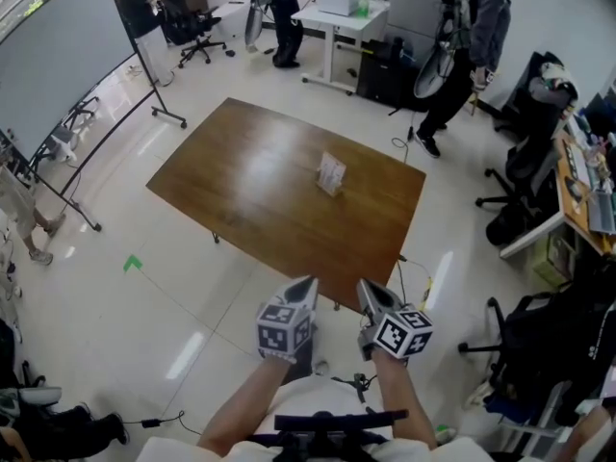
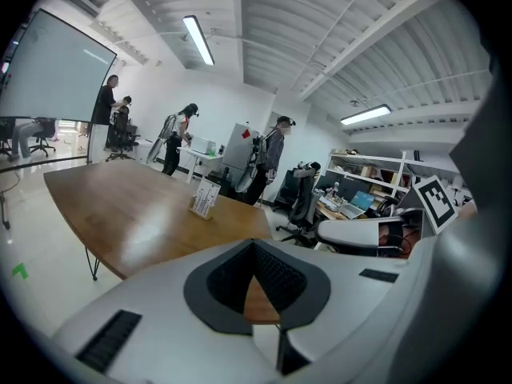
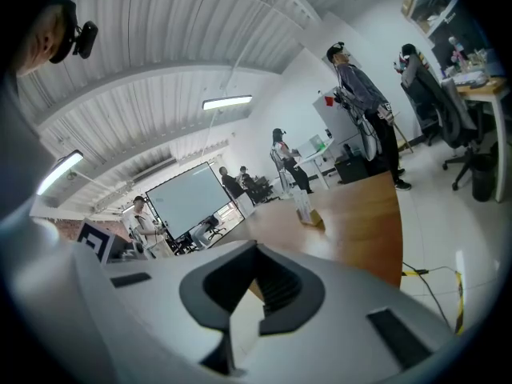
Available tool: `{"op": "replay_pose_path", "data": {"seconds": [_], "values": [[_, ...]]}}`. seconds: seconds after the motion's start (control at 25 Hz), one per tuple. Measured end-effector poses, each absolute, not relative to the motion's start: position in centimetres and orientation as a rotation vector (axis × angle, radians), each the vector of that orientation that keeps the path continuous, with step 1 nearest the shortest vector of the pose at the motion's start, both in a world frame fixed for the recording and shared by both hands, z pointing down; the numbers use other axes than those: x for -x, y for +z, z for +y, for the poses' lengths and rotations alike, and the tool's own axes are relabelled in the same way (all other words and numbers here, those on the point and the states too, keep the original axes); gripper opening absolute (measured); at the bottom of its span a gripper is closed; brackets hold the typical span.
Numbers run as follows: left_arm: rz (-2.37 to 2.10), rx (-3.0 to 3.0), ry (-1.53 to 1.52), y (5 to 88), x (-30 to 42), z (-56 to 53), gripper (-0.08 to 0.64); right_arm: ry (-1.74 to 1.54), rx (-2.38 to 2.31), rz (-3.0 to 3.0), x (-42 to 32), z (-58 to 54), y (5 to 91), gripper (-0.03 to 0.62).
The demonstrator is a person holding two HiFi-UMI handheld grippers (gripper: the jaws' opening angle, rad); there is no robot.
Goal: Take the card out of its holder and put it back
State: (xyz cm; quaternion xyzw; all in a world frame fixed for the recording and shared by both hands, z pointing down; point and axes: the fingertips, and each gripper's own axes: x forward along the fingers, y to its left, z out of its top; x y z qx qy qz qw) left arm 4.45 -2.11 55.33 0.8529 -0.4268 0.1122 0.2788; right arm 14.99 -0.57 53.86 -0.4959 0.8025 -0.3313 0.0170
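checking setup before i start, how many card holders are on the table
1: the card holder stands right of centre on the wooden table, card in it. Nothing seems hidden.

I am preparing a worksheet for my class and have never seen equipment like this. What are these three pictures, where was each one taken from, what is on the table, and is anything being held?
There is no robot here: a person holds a hand-held claw in each hand. The head view comes from a camera on that person's head, looking down. The left claw and right claw show at the bottom, each carrying a cube with square markers. The other two pictures come from cameras riding on each claw, looking along its jaws. A wooden table stands ahead, and on it is one card holder with its card. Both claws are shut and empty, not yet at the holder.
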Motion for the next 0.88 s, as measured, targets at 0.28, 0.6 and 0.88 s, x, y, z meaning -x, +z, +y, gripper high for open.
{"op": "replay_pose_path", "data": {"seconds": [0.28,0.6,0.88], "values": [[-1.120,-2.300,0.290,54.8,-5.2,-9.4,-0.005,-1.024,1.551,2.496,-15.1,-7.7,53.8,0.003],[-1.103,-2.295,0.304,55.3,-5.1,-15.5,-0.005,-1.002,1.538,2.502,-14.8,-14.4,53.6,0.020],[-1.068,-2.304,0.328,56.0,-5.4,-19.9,-0.005,-1.013,1.535,2.558,-14.8,-19.9,55.1,0.031]]}}
